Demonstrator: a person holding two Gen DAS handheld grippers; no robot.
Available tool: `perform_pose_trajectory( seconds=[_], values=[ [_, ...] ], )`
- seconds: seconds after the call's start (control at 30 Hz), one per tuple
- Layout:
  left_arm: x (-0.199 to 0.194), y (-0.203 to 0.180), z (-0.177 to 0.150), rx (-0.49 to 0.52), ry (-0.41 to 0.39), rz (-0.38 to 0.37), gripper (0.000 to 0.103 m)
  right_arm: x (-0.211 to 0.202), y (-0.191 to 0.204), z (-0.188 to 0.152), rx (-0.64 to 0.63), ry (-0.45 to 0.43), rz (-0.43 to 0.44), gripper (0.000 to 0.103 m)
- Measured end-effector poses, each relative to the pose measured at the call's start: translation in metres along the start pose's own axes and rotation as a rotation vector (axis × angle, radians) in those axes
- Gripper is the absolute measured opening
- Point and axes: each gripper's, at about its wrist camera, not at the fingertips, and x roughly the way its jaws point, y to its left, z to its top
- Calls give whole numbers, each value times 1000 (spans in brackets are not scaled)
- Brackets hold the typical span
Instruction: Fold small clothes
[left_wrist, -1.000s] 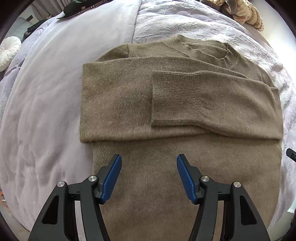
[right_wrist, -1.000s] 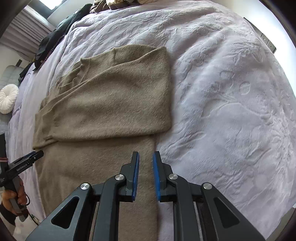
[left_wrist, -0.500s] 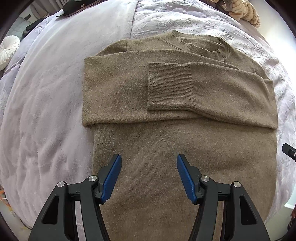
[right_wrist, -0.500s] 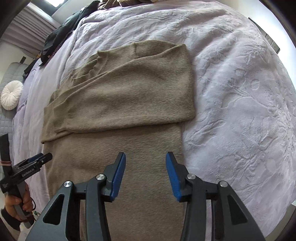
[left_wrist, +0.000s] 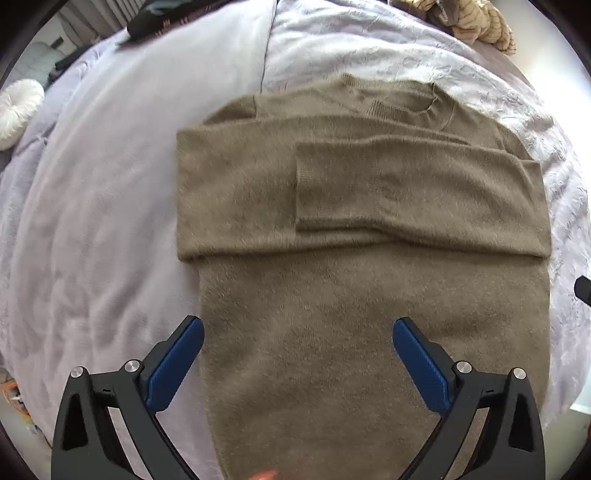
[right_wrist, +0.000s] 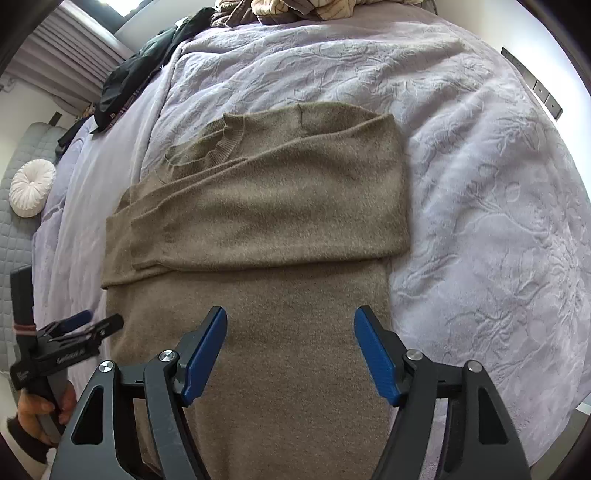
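Observation:
An olive-brown knit sweater (left_wrist: 369, 295) lies flat on the lilac bed, collar at the far end, both sleeves folded across the chest, the ribbed cuff (left_wrist: 306, 184) on top. My left gripper (left_wrist: 297, 332) hovers over the sweater's lower body, near its left edge; its jaws are opening wide and hold nothing. In the right wrist view the same sweater (right_wrist: 258, 295) fills the middle. My right gripper (right_wrist: 290, 325) hangs above the lower body towards the right edge, jaws opening, nothing between the blue pads. The left gripper (right_wrist: 85, 325) shows there at the left, held by a hand.
A lilac quilt (right_wrist: 480, 184) covers the bed. A round white cushion (right_wrist: 31, 192) lies at the far left. Dark clothes (right_wrist: 136, 74) and a striped bundle (left_wrist: 476, 22) sit at the head end. The bed's near edge lies just behind the grippers.
Both grippers have risen slightly above the sweater. The right jaws went from nearly shut to wide apart. The left jaws spread wider in the last half second.

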Motion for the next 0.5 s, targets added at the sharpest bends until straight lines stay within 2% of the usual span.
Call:
perform_pose_trajectory(
  seconds=[0.17, 0.27, 0.5],
  values=[
    [-8, 2, -5, 18, -5, 22, 103, 0, 5, 2, -15, -6, -9, 81],
    [-7, 1, -1, 18, -4, 22, 103, -1, 5, 2, -23, -24, -1, 88],
    [3, -14, 8, -10, 15, 25, 103, -4, -8, 4, 31, -22, 102, 88]
  ],
)
